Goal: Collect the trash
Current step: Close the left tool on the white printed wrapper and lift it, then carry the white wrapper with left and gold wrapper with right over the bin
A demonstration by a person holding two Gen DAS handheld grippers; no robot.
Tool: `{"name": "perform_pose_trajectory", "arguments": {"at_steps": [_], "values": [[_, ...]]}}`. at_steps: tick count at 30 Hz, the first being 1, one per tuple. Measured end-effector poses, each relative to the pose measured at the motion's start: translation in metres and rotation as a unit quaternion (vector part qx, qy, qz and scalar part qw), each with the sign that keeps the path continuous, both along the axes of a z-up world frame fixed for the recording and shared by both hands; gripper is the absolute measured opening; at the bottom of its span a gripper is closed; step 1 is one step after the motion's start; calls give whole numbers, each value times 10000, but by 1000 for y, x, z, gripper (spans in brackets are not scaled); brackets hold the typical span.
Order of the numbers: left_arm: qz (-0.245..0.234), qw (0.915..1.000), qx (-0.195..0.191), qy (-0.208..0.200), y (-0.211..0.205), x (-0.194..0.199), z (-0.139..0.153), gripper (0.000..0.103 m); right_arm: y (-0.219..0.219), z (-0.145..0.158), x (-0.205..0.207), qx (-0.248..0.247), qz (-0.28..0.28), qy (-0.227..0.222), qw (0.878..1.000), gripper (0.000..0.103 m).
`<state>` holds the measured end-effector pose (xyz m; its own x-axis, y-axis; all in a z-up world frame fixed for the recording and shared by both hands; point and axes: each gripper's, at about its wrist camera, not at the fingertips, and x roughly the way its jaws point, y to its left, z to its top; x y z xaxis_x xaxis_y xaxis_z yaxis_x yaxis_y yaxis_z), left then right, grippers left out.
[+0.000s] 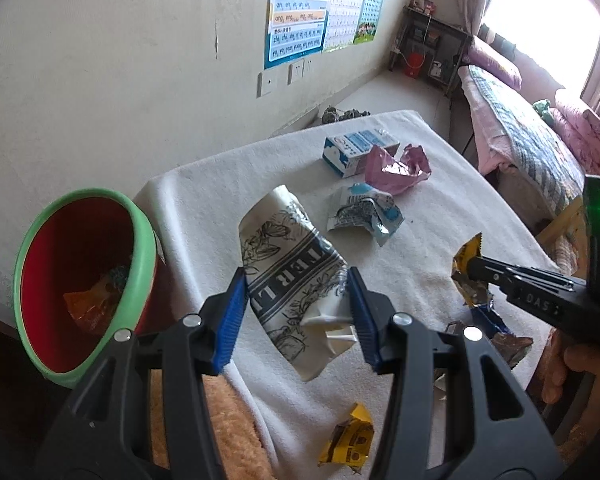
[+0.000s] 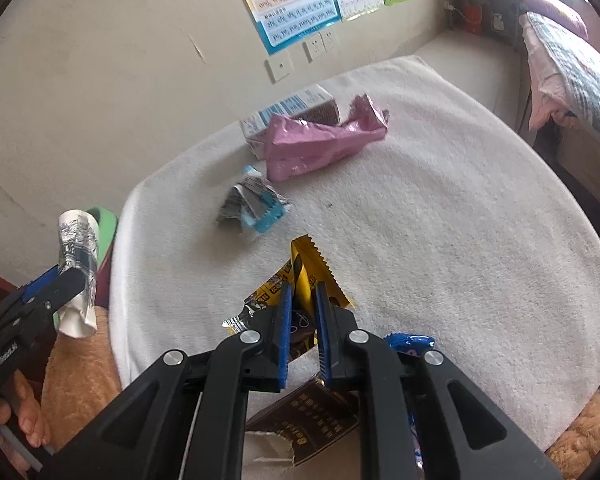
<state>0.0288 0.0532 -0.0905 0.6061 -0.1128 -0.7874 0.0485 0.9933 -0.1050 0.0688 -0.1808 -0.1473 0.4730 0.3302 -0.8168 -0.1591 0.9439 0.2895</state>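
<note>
My left gripper is shut on a crumpled white paper bag with black print, held above the table's left edge near a red bin with a green rim. The bag and gripper also show in the right wrist view. My right gripper is shut on a yellow snack wrapper, lifted just above the white tablecloth. It also shows in the left wrist view. An orange wrapper lies inside the bin.
On the cloth lie a blue-white carton, a pink wrapper, a blue-silver wrapper, a brown box, a blue wrapper and another yellow wrapper. A bed stands at the right.
</note>
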Motion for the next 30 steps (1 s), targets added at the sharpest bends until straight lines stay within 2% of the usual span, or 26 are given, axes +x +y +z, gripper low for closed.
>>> {"name": "perform_pose_trajectory", "arguments": {"at_steps": [4, 8, 17, 30], "values": [[53, 9999, -129, -70, 7, -3, 7, 47, 2, 18, -6, -31, -2, -215, 9998, 12], [45, 9998, -89, -186, 10, -7, 12, 47, 7, 41, -11, -169, 8, -554, 9983, 12], [91, 9996, -43, -264, 26, -15, 14, 47, 23, 67, -30, 34, -126, -940, 9955, 12], [585, 9973, -37, -443, 71, -18, 25, 47, 65, 92, -29, 282, 114, -1120, 9932, 13]]}}
